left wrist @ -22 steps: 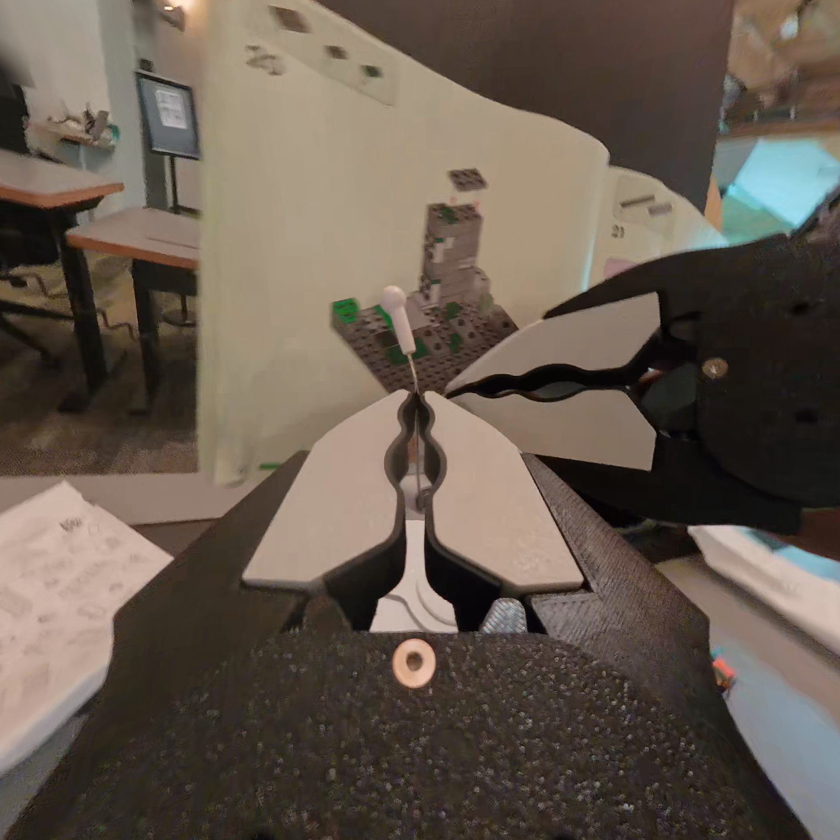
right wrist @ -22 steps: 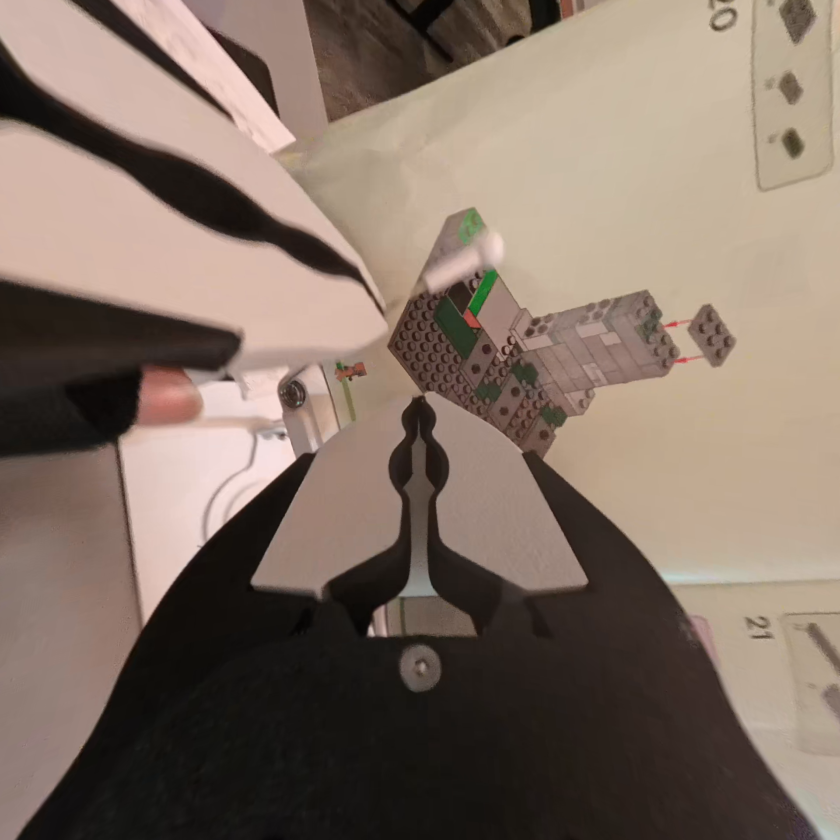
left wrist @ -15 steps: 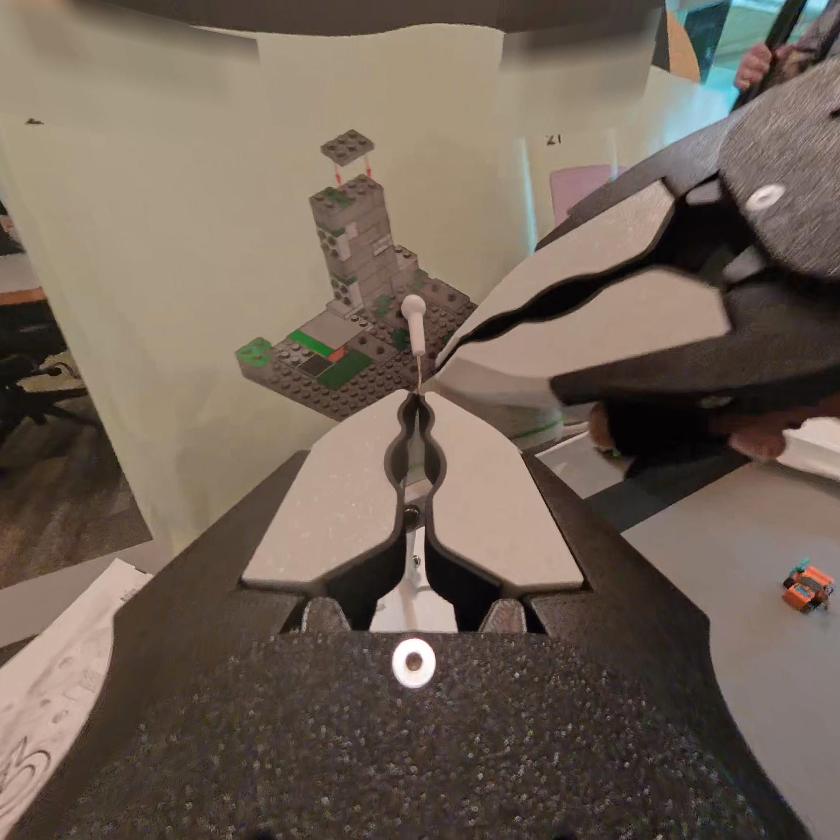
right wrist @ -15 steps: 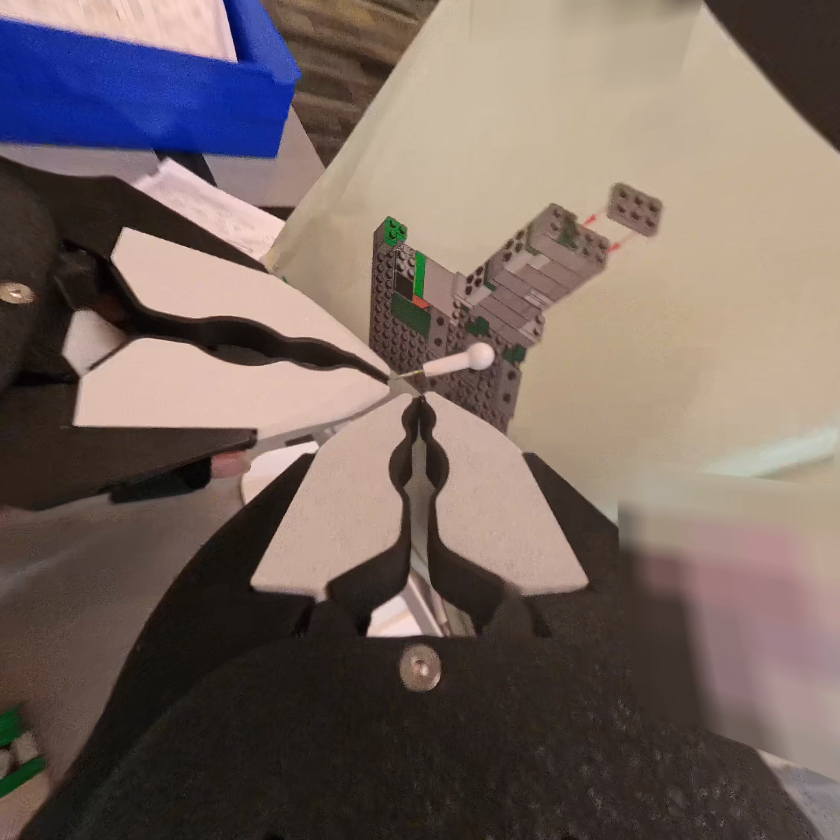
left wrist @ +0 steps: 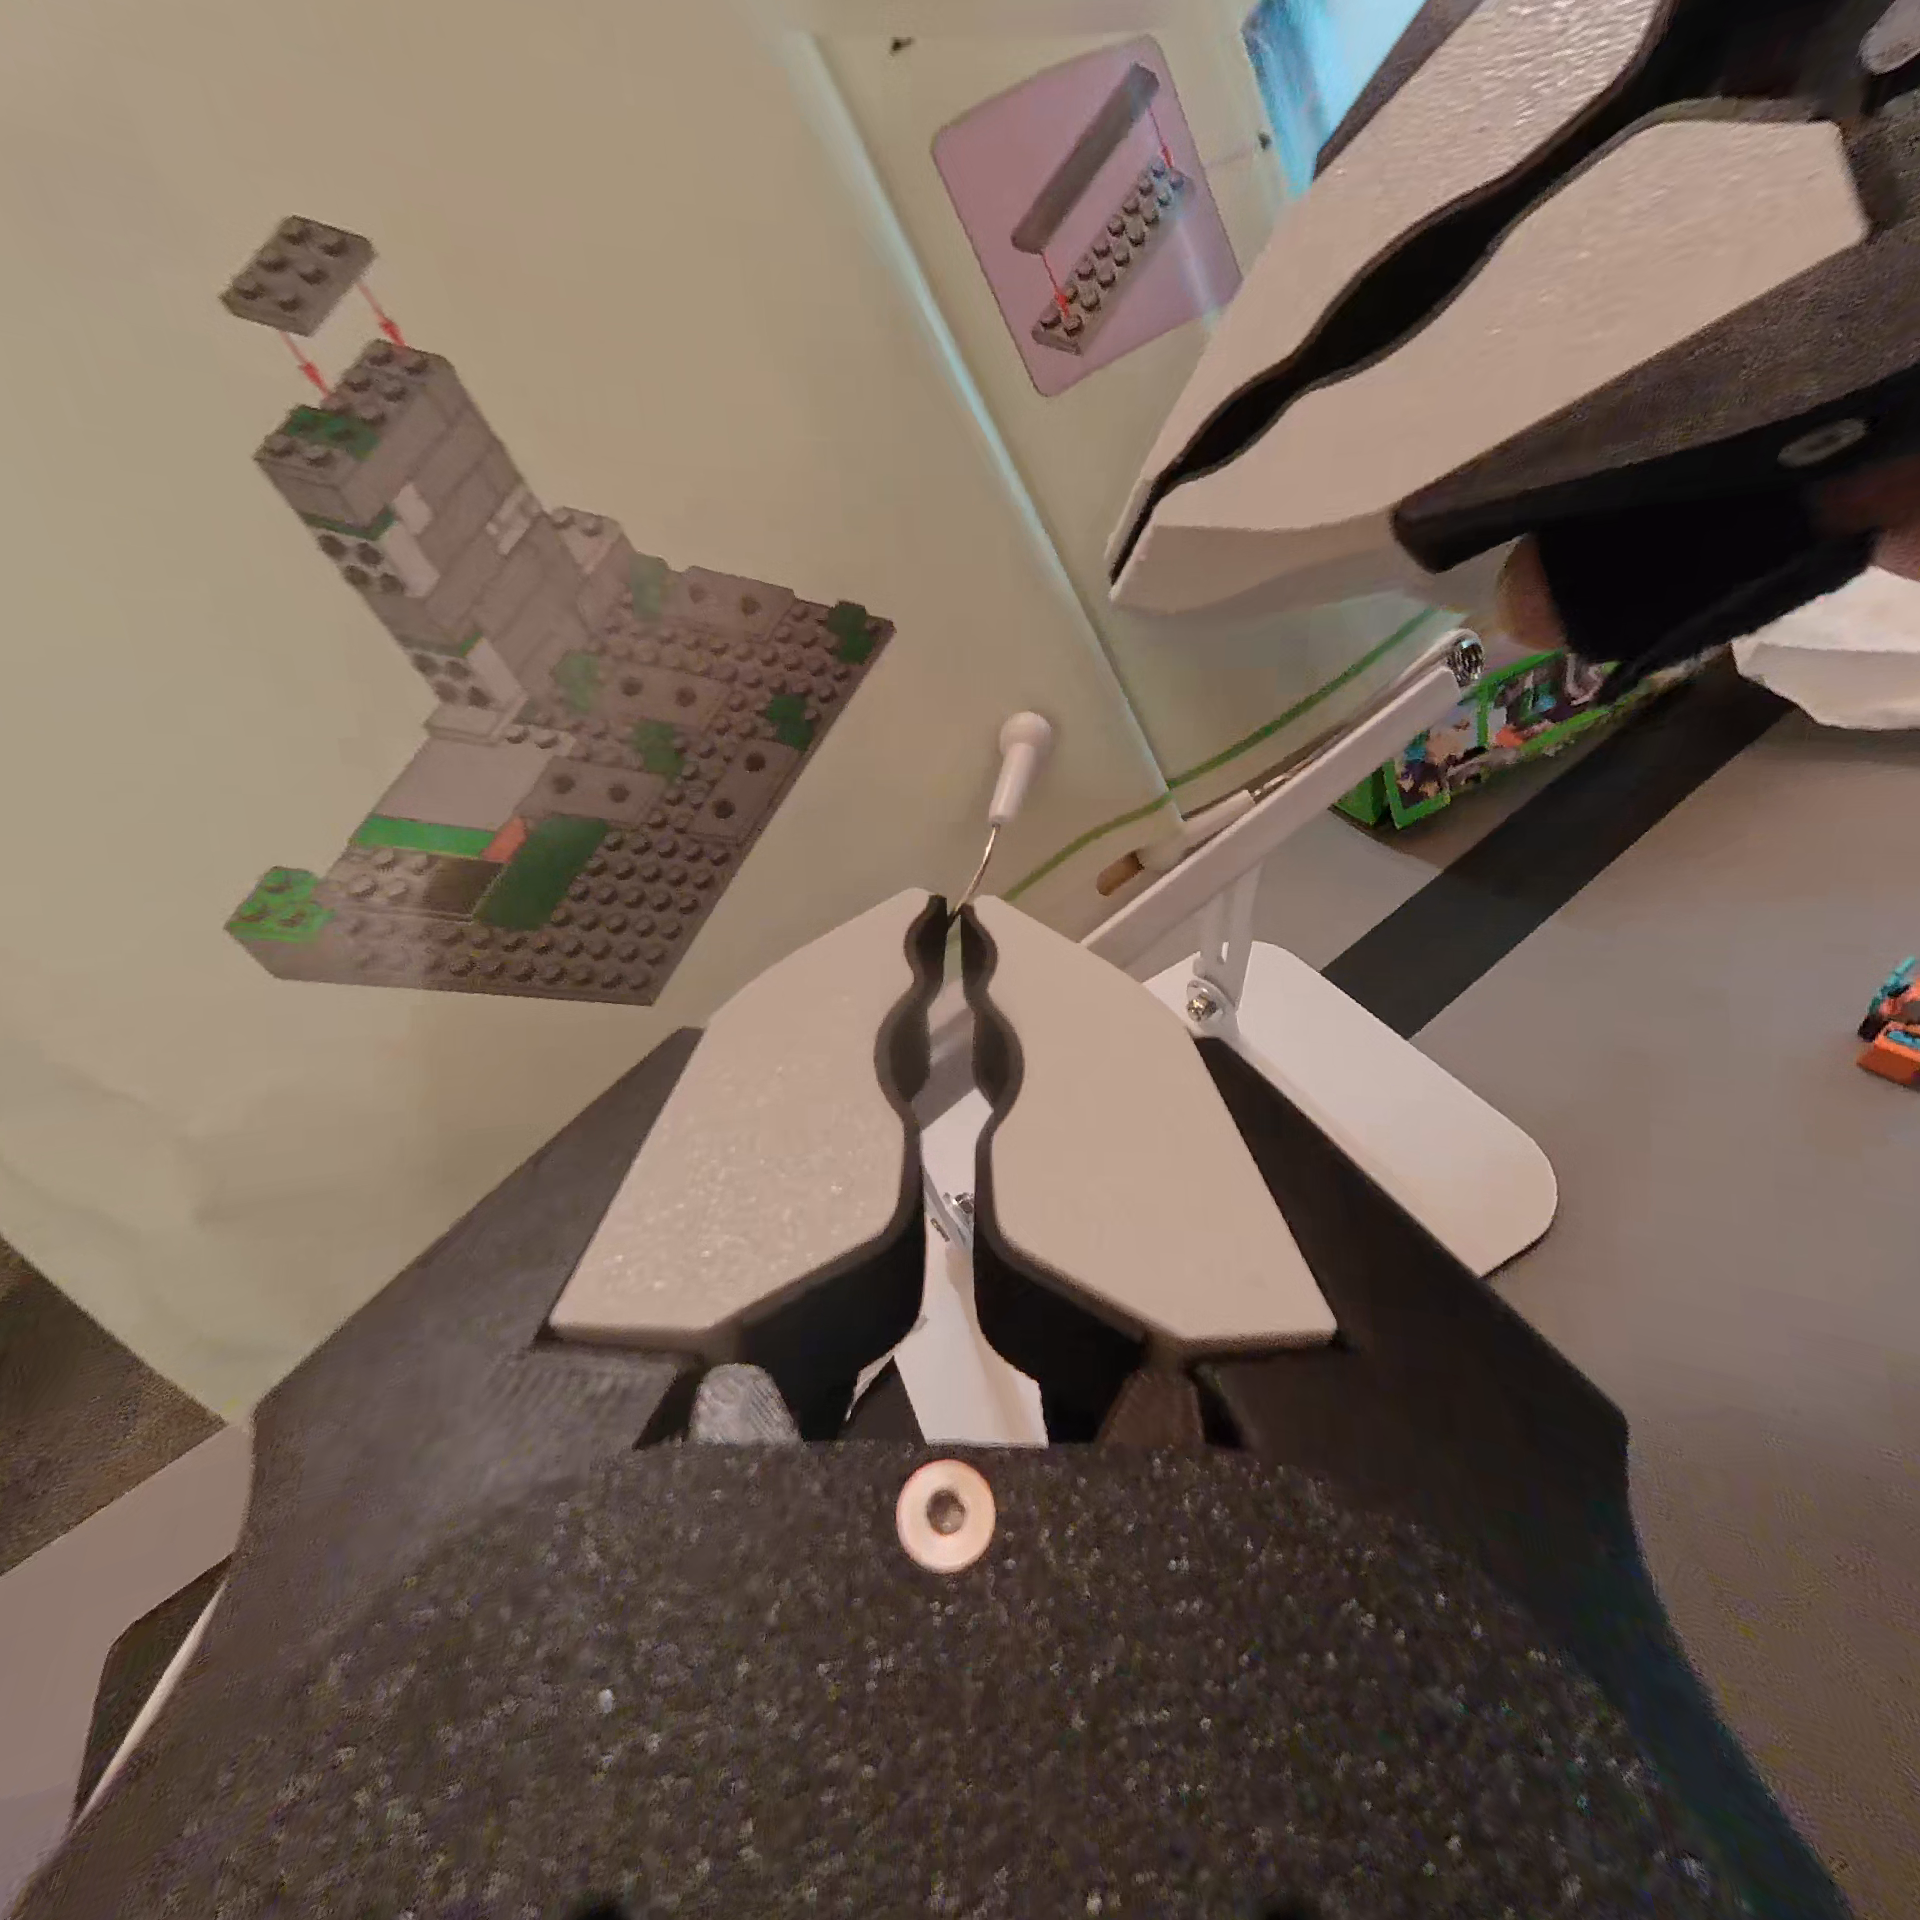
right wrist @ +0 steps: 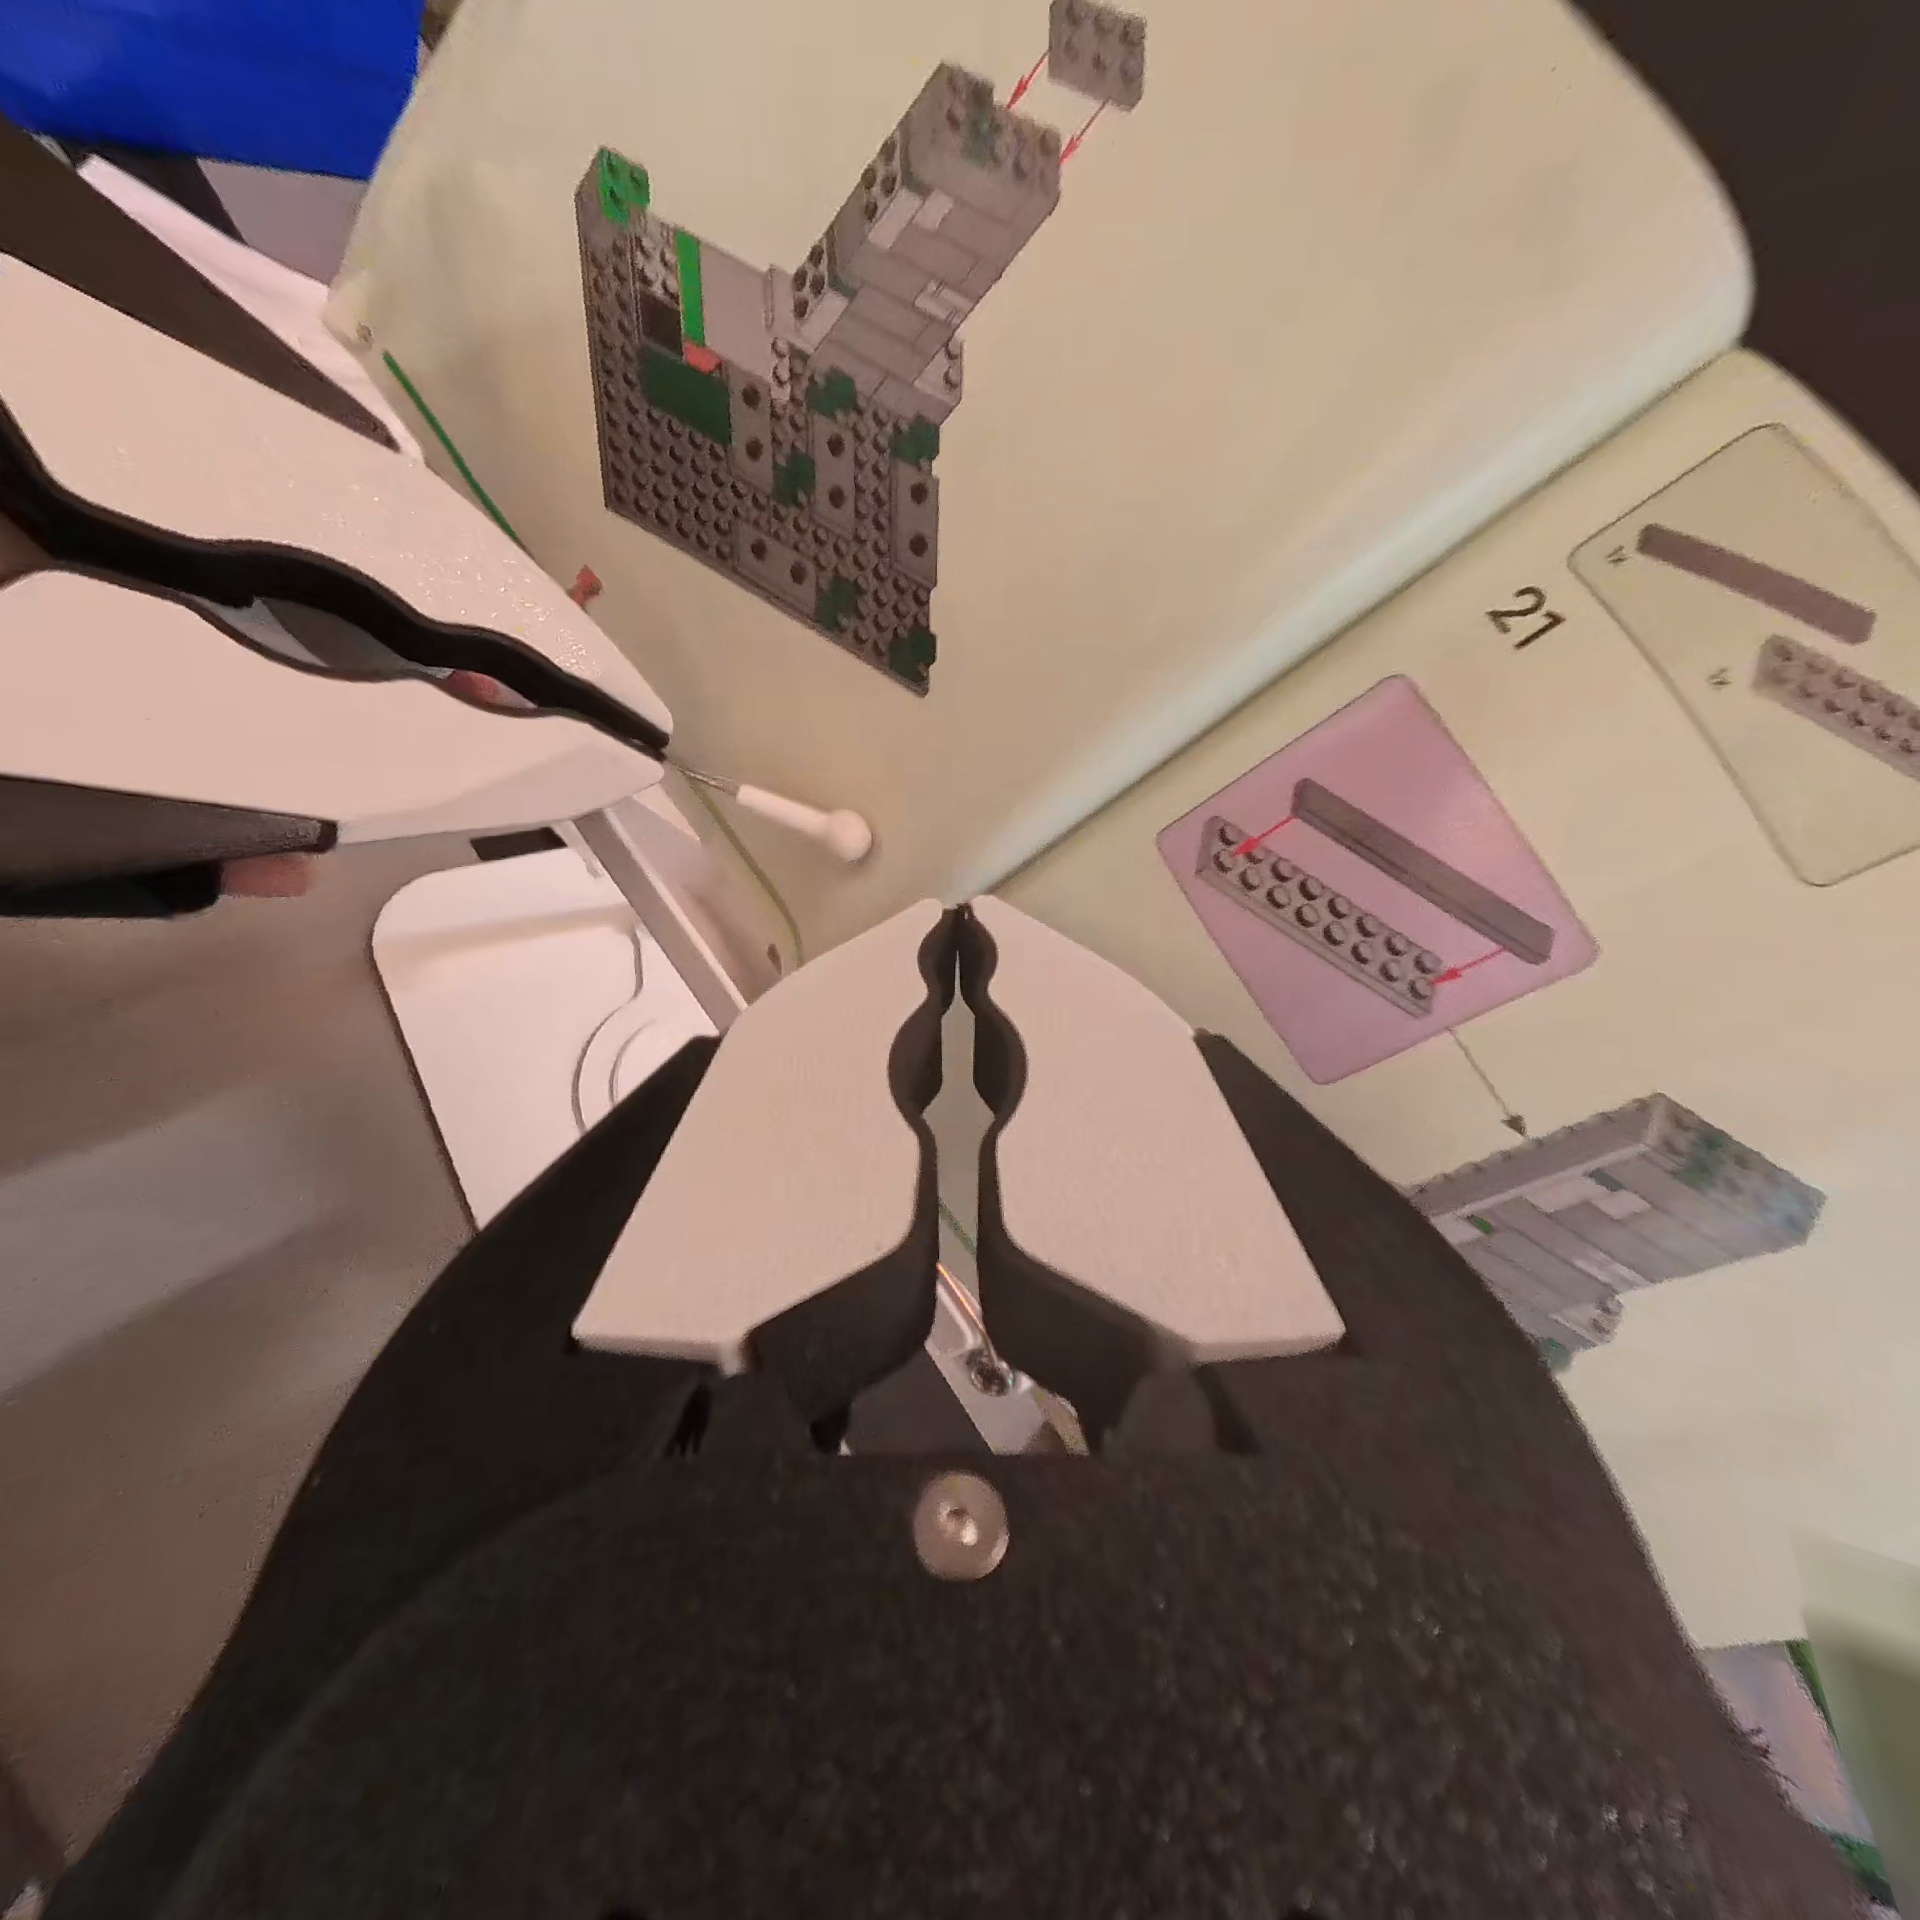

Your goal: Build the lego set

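Observation:
The open instruction booklet (left wrist: 623, 260) stands on a white book stand (left wrist: 1403, 1122), with printed pictures of a grey and green build. My left gripper (left wrist: 951, 909) is shut on the thin wire of the stand's white-tipped page holder (left wrist: 1021, 753), which lies against the left page near the fold. In the right wrist view the left gripper (right wrist: 660, 746) comes in from the left with the holder (right wrist: 821, 826) in it. My right gripper (right wrist: 956, 912) is shut, with its tips at the booklet's (right wrist: 1247, 312) fold. It also shows in the left wrist view (left wrist: 1127, 540), up and to the right.
A small orange and teal lego piece (left wrist: 1891, 1029) lies on the grey table at the right. A green lego box (left wrist: 1455, 748) stands behind the stand's arm. A blue bin (right wrist: 208, 73) is at the top left. The stand's base (right wrist: 499, 997) lies below the booklet. There is about 7 cm between the tips of the two grippers.
Both views have swung and come closer to the booklet. The left gripper has carried the page holder down towards the fold. The right gripper has drawn away from the left one towards the fold.

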Demonstrator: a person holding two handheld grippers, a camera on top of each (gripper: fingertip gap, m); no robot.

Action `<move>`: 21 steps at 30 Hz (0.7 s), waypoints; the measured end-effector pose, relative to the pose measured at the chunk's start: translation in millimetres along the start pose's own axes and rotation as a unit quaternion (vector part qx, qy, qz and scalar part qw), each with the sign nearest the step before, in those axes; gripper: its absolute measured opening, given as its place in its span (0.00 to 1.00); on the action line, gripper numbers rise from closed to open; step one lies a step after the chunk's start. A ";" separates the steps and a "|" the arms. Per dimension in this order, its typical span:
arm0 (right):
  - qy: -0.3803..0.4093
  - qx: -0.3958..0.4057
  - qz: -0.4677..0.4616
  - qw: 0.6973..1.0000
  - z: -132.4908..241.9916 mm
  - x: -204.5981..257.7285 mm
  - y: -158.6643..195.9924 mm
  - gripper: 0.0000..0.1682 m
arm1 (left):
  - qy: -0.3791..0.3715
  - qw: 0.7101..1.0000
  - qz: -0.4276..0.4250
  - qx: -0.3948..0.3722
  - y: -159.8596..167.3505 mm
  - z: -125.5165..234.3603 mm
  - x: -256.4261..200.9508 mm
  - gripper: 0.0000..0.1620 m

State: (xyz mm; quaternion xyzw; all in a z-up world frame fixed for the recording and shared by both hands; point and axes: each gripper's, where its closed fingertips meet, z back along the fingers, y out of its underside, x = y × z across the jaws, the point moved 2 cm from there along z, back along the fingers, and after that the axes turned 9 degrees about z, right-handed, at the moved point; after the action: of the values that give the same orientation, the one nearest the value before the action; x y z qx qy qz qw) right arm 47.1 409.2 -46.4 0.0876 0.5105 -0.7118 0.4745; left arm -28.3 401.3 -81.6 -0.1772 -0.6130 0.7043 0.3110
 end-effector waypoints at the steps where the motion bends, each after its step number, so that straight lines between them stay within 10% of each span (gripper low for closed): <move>1: -0.001 0.002 0.004 1.000 -2.8 2.0 1.6 0.00 | 0.000 1.000 -0.004 0.002 1.2 -0.2 -1.1 0.01; 13: 0.031 0.014 0.030 0.999 -15.2 5.2 1.3 0.00 | -0.038 0.999 -0.004 0.000 -7.4 23.2 3.5 0.02; 21: 0.048 -0.130 -0.066 0.988 53.2 33.6 -22.6 0.00 | -0.048 0.998 0.048 -0.010 -8.9 78.3 0.6 0.00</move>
State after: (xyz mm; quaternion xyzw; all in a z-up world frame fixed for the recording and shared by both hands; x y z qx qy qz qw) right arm 31.0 347.1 -27.6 0.0251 0.6254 -0.6640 0.4091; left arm -76.2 343.2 -58.3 -0.1751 -0.6250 0.7200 0.2454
